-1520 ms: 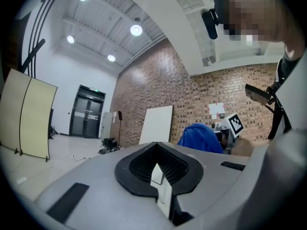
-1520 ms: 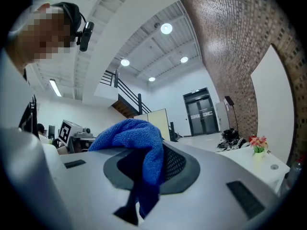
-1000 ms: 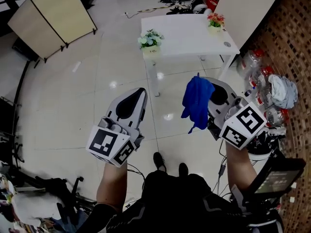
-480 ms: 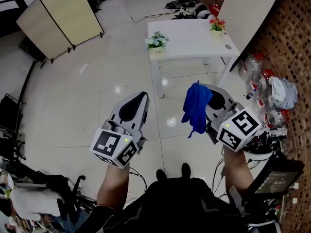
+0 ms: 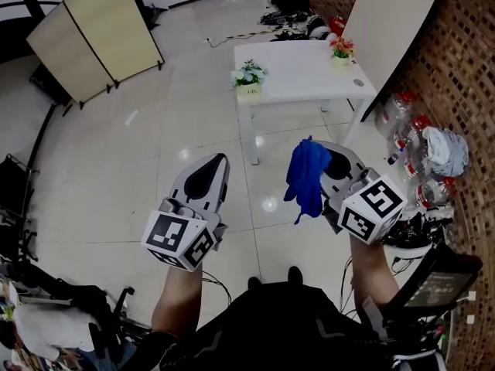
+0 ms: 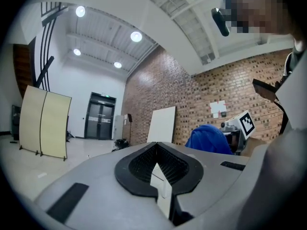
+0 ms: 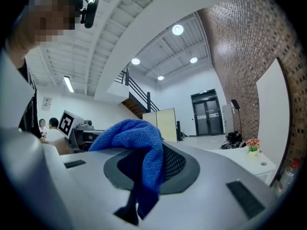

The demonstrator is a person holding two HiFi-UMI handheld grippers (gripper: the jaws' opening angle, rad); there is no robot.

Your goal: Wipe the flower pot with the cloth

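The right gripper's (image 5: 325, 154) fingers (image 7: 201, 195) are clamped together on the blue cloth (image 7: 139, 143). A fold is pinched in the seam and the rest bunches over the top and hangs down the inner side. The left gripper's (image 5: 219, 161) fingers (image 6: 96, 186) are pressed fully together with nothing between them.

Both grippers are well short of the white bench (image 5: 302, 76), over bare floor (image 5: 139, 168), so the step in hand looks like the approach. Two potted plants stand on the bench. A white-flowered pot (image 5: 248, 90) is at its near left corner, and a red-flowered pot (image 5: 340, 59) is towards its far right side. Which of the two is meant cannot be told.

To do this well, the right grip should stay firm so the loose tail does not slip out. The cloth should arrive at the bench with its bunched face leading, meeting the pot's wall rather than the flowers. The left fingers would need to part before reaching the bench if they are to steady the light pot. A push from the cloth alone could slide or tip it.

Both grippers point level at the bench, side by side and apart. The marker cubes sit nearest the person and both forearms are stretched forward.
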